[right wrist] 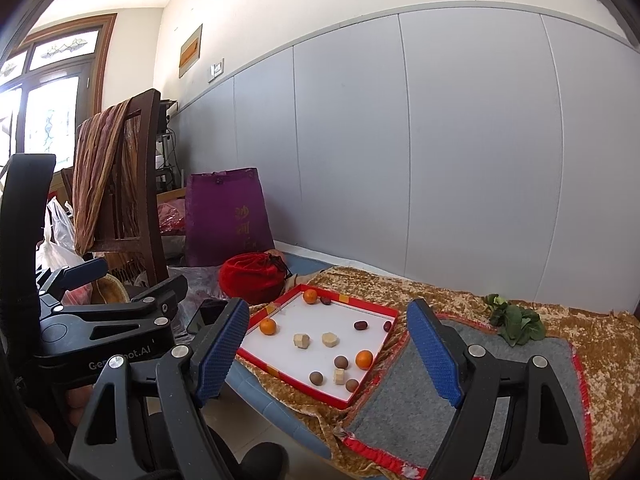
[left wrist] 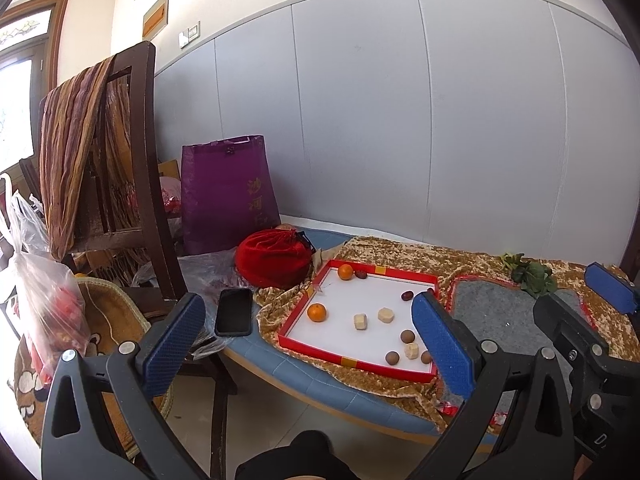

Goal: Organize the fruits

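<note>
Both tools, left (left wrist: 308,328) and right (right wrist: 328,350), hang wide open and empty near the table's front edge; fruit lies scattered in the tray (right wrist: 280,374), seemingly unsorted.

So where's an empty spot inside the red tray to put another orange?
In the red tray, the far middle is bare, between the orange by the far corner and the dark dates. The near right corner is crowded with brown balls, a pale chunk and another orange.
</note>
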The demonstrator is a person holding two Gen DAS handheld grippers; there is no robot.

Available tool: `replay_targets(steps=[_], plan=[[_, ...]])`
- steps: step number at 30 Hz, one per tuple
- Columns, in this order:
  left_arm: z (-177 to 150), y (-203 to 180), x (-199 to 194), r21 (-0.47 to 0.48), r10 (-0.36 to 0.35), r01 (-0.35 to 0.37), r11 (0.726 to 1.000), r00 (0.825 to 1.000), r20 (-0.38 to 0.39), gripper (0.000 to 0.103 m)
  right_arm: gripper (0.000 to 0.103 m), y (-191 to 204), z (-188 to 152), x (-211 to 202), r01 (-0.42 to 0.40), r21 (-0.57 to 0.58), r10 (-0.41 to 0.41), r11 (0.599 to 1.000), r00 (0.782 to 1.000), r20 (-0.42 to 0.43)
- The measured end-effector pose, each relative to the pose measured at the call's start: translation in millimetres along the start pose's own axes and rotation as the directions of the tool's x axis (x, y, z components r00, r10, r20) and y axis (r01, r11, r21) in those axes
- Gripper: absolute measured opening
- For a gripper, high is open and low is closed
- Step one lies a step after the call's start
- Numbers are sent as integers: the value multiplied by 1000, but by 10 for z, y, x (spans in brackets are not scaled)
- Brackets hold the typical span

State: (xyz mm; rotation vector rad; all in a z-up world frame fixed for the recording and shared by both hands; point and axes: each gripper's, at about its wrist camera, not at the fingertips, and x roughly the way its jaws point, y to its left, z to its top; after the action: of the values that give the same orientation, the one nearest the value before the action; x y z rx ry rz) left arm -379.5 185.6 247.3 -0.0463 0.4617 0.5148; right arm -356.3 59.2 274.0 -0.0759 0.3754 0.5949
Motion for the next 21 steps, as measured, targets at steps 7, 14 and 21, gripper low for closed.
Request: replay_targets(steps=[7, 14, 21], plan=[[-16, 10, 74, 6, -11, 11, 1000, 1000, -9, 103, 83, -17, -28, 84, 6, 4, -6, 1000, 1000, -14], [-28, 51, 146, 2, -14, 14, 1000, 1000, -10, 103, 83, -30, -33, 122, 9, 6, -9, 1000, 1000, -17], [-54, 91, 235, -2, -18, 18, 1000, 1000, -23, 103, 83, 16, -39, 192, 10, -7, -10, 1000, 1000, -24]])
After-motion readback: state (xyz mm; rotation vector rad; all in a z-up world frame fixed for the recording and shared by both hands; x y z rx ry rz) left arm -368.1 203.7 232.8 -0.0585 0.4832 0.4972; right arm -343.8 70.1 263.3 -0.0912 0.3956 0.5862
